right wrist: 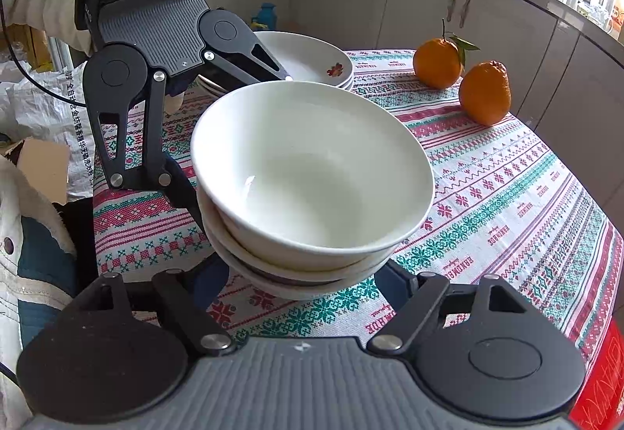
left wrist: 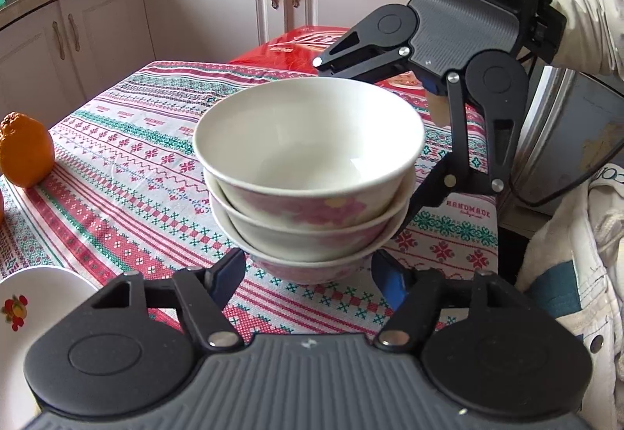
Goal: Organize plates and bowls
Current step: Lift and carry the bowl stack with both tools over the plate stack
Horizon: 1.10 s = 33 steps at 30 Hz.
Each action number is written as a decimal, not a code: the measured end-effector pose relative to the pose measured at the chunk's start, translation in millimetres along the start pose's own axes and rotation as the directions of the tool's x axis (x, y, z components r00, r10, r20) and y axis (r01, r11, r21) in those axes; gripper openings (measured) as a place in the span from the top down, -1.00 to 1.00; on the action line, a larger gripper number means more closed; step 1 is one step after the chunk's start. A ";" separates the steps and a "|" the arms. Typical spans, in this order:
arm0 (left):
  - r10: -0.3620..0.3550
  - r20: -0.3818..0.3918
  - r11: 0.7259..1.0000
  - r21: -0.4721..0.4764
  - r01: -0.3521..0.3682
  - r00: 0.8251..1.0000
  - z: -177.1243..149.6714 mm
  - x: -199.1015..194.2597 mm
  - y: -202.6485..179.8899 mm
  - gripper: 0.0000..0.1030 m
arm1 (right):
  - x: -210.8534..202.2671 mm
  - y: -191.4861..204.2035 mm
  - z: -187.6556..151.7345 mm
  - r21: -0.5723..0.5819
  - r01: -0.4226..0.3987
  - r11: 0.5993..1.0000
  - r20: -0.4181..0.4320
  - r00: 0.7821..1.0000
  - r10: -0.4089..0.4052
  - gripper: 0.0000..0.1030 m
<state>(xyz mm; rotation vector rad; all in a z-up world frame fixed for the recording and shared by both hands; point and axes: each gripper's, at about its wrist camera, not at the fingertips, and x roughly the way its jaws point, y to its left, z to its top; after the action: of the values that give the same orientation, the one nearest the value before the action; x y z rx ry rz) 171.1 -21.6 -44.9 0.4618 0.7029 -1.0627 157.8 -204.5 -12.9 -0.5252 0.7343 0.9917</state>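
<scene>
Stack of 3 floral bowls pinched at base by left gripper and right gripper; lift level, together, toward plates.

From my right wrist view, three nested bowls sit mid-frame on the tablecloth; stacked plates lie behind them at upper centre, and two oranges stand on the cloth at upper right.

bowls: glossy glazed ceramic; tablecloth: matt woven cloth; claw: matt ribbed plastic
</scene>
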 end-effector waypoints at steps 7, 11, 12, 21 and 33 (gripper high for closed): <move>-0.020 -0.008 1.000 0.000 0.020 1.000 0.9 -0.7 1.4 -0.40 | 0.3 0.2 0.9 -0.004 -0.005 1.000 -0.008 1.000 0.005 -0.66; -0.039 -0.003 0.999 -0.011 0.039 0.999 1.1 -0.9 5.6 -0.41 | 0.7 -0.3 1.6 0.000 -0.008 1.000 -0.009 1.000 0.008 -0.67; -0.044 -0.002 0.999 -0.011 0.044 0.999 0.9 -0.9 6.5 -0.41 | 1.3 -0.4 2.0 0.001 -0.011 1.000 -0.011 1.000 0.011 -0.70; -0.061 0.003 0.998 0.003 0.061 0.998 4.4 2.5 8.2 -0.54 | -0.4 -3.1 4.0 0.010 -0.015 1.000 -0.002 1.000 0.015 -0.75; -0.065 0.003 0.998 0.017 0.065 0.998 4.6 2.2 6.8 -0.52 | 0.2 0.1 3.0 0.014 -0.010 1.000 -0.004 1.000 0.010 -0.73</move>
<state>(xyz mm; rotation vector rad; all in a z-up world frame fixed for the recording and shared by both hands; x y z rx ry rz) 179.3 -23.1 -43.2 0.4546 0.7103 -1.1309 158.7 -202.2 -11.1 -0.5119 0.7479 0.9944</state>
